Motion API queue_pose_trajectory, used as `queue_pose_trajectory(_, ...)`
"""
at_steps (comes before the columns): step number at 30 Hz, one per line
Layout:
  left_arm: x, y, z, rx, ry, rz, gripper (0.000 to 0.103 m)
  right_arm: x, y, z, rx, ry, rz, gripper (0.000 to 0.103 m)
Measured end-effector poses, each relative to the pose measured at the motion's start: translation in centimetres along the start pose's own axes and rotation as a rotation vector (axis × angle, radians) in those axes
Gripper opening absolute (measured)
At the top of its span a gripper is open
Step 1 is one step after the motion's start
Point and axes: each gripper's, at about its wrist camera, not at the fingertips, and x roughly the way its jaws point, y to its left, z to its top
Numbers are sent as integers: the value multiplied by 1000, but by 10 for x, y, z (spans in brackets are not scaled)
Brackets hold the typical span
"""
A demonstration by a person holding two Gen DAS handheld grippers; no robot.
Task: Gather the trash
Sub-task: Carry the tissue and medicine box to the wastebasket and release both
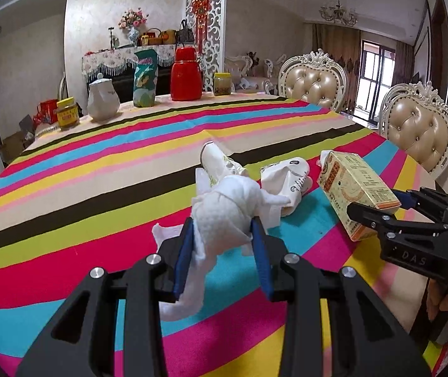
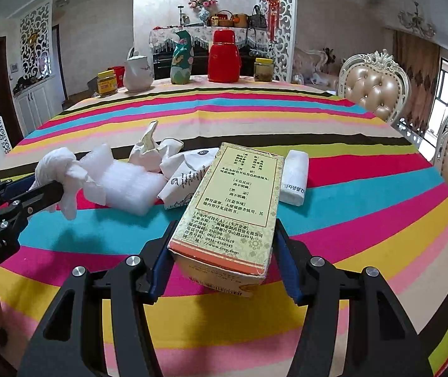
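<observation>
My left gripper (image 1: 222, 231) is shut on a crumpled white tissue (image 1: 227, 213) and holds it just above the striped tablecloth (image 1: 98, 188); it also shows in the right wrist view (image 2: 55, 165). My right gripper (image 2: 222, 245) is shut on a yellow cardboard medicine box (image 2: 233, 207), which also shows in the left wrist view (image 1: 354, 188). Crumpled white paper wrappers (image 1: 286, 182) lie on the cloth beyond both grippers. In the right wrist view a white foam sheet (image 2: 126, 185) and a small white tissue packet (image 2: 294, 177) lie there too.
At the table's far edge stand a yellow-lidded jar (image 1: 67, 113), a white teapot (image 1: 102, 100), a green snack bag (image 1: 144, 78), a red thermos (image 1: 186, 73) and another jar (image 1: 222, 84). Padded chairs (image 1: 315, 80) stand along the right side.
</observation>
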Motion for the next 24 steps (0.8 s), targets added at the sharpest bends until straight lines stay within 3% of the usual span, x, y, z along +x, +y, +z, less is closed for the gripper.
queue_pose_trajectory(9,-30,-19,-10,35,3,45,35,-54,8,-18,-33,-38,15,55)
queue_pose_trajectory(18,-79,-43,-35,21,1,5,35,-121,5,-62,-17,-85,41,55)
queue_pose_trajectory(24,-105,-65,-52,42,-33,5,35,-143,0,-84,-2,-93,63,56)
